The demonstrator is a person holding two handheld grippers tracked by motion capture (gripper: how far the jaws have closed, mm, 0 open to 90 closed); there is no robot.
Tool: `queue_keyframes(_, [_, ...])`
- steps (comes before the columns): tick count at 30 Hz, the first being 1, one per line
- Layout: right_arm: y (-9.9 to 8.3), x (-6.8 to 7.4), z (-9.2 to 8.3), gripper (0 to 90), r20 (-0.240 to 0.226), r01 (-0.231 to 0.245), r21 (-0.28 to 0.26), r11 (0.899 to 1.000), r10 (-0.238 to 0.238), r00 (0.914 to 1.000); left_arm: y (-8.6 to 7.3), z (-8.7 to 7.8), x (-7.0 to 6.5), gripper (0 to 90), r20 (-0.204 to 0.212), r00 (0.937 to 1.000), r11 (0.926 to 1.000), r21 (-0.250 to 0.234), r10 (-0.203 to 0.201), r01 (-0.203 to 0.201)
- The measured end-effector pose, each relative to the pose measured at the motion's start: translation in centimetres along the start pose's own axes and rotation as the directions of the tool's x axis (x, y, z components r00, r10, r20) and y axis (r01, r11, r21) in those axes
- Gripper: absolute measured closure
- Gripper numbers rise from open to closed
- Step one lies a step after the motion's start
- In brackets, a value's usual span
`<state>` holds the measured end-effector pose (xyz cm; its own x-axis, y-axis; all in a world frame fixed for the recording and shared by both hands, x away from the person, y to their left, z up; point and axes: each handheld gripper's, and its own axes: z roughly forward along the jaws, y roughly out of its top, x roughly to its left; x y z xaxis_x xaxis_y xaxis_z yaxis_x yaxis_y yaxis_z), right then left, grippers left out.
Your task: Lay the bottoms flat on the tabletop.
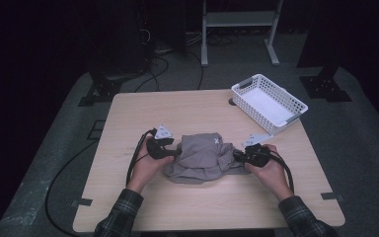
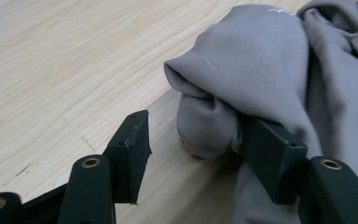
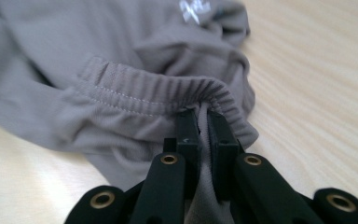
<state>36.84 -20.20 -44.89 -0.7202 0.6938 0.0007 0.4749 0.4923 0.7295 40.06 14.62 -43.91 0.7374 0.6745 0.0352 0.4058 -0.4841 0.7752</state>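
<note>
A grey garment (image 1: 202, 158) lies on the bench (image 1: 143, 106) — its elastic hem is pinched by the right tongs (image 3: 204, 122); the left tongs (image 2: 205, 140) are spread around a fold — not pressing.

The left claw (image 2: 193, 135) stands with its jaws apart over the pale wooden tabletop (image 2: 65, 60). A rolled fold of the grey garment (image 2: 256, 74) lies between them, touching one jaw; the other stands clear.

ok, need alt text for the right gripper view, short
The right gripper is shut on the ribbed elastic waistband of a crumpled grey garment lying on a pale wooden table. A small white logo shows on the fabric near the top edge.
</note>
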Motion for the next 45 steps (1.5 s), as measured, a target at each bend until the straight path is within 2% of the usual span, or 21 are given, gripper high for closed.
queue_keyframes(5, [0.7, 1.5, -2.2, 84.6, -0.049, 0.016, -0.088, 0.996, -0.021, 0.9986, 0.1, -1.0, 0.0, 41.3, 0.0, 1.0, 0.9998, -0.021, -0.004, 0.004])
queue_keyframes(9, [1.5, 3.8, -3.5, 84.6, -0.092, 0.074, -0.142, 0.987, -0.087, 0.992, 0.1, -1.9, -0.1, 41.2, -0.005, 1.0, 0.9993, -0.038, -0.007, 0.007])
queue_keyframes(12, [1.8, 5.5, -3.8, 84.6, -0.133, 0.113, -0.153, 0.982, -0.134, 0.982, 0.0, -2.6, -0.2, 41.1, -0.001, 1.0, 0.9989, -0.046, -0.003, 0.003])
queue_keyframes(14, [1.9, 6.8, -3.4, 84.5, -0.169, 0.144, -0.147, 0.979, -0.169, 0.971, -0.1, -2.9, -0.4, 41.0, 0.004, 1.0, 0.9989, -0.046, -0.003, 0.003])
queue_keyframes(17, [1.7, 8.3, -2.1, 84.5, -0.213, 0.186, -0.111, 0.976, -0.206, 0.9549, -0.5, -3.2, -0.5, 40.8, 0.01, 0.9999, 0.9994, -0.035, 0.004, -0.004])
queue_keyframes(20, [1.3, 9.7, -0.9, 84.4, -0.27, 0.207, -0.07, 0.976, -0.218, 0.9378, -0.8, -3.4, -0.6, 40.8, 0.013, 0.9999, 0.9995, -0.03, 0.002, -0.002])
queue_keyframes(22, [1.0, 10.5, -0.3, 84.3, -0.293, 0.237, -0.039, 0.971, -0.238, 0.926, -1.0, -3.4, -0.8, 40.6, 0.022, 0.9997, 0.9994, -0.033, -0.008, 0.009])
queue_keyframes(25, [0.4, 11.5, 0.6, 83.3, -0.331, 0.26, 0.001, 0.965, -0.245, 0.9112, -1.2, -3.3, -1.2, 40.2, 0.029, 0.9995, 0.9998, -0.018, 0.008, -0.007])
queue_keyframes(26, [0.2, 11.7, 0.8, 81.9, -0.339, 0.273, 0.006, 0.962, -0.255, 0.9057, -1.3, -3.3, -1.3, 40.2, 0.033, 0.9994, 0.9998, -0.016, 0.009, -0.008])
queue_keyframes(27, [0.1, 11.9, 0.8, 78.9, -0.346, 0.271, 0.009, 0.962, -0.251, 0.904, -1.4, -3.2, -1.5, 40.2, 0.036, 0.9992, 0.9998, -0.012, 0.014, -0.014])
queue_keyframes(28, [0.1, 12.0, 0.8, 73.2, -0.36, 0.269, 0.004, 0.963, -0.25, 0.899, -1.4, -3.2, -1.6, 40.2, 0.037, 0.9992, 0.9998, -0.011, 0.017, -0.016])
queue_keyframes(29, [0.1, 11.9, 0.5, 68.5, -0.362, 0.265, -0.012, 0.964, -0.252, 0.8974, -1.4, -3.2, -1.7, 40.2, 0.039, 0.9991, 0.9998, -0.01, 0.02, -0.019])
queue_keyframes(32, [0.6, 11.3, -1.0, 59.6, -0.367, 0.213, -0.077, 0.974, -0.226, 0.9021, -1.3, -3.3, -1.8, 40.2, 0.036, 0.9991, 0.9996, -0.017, 0.024, -0.023])
queue_keyframes(34, [0.9, 10.6, -2.0, 56.6, -0.353, 0.182, -0.125, 0.975, -0.216, 0.9105, -1.1, -3.4, -1.9, 40.2, 0.032, 0.9991, 0.9994, -0.024, 0.027, -0.026])
queue_keyframes(36, [1.0, 9.5, -2.8, 55.0, -0.309, 0.152, -0.152, 0.977, -0.193, 0.9311, -1.0, -3.5, -1.9, 40.2, 0.032, 0.9988, 0.9991, -0.022, 0.037, -0.036])
queue_keyframes(37, [1.0, 8.6, -3.1, 54.3, -0.271, 0.136, -0.157, 0.978, -0.176, 0.9464, -1.0, -3.4, -2.0, 40.2, 0.033, 0.999, 0.9992, -0.025, 0.031, -0.03])
queue_keyframes(39, [0.6, 6.9, -3.1, 52.7, -0.216, 0.105, -0.158, 0.982, -0.138, 0.9666, -1.0, -3.4, -2.0, 40.0, 0.033, 0.999, 0.9992, -0.026, 0.031, -0.03])
queue_keyframes(41, [0.2, 5.0, -2.9, 50.9, -0.162, 0.068, -0.153, 0.986, -0.093, 0.9824, -1.1, -3.2, -2.0, 39.9, 0.032, 0.9991, 0.9994, -0.022, 0.029, -0.028])
queue_keyframes(43, [-0.1, 3.3, -2.5, 47.3, -0.145, 0.012, -0.136, 0.991, -0.032, 0.989, -1.2, -3.1, -1.9, 39.9, 0.034, 0.999, 0.9995, -0.013, 0.028, -0.028])
queue_keyframes(45, [-0.5, 1.7, -1.7, 44.6, -0.157, -0.033, -0.11, 0.993, 0.016, 0.9874, -1.3, -2.8, -2.0, 39.7, 0.034, 0.9991, 0.9997, -0.002, 0.023, -0.023])
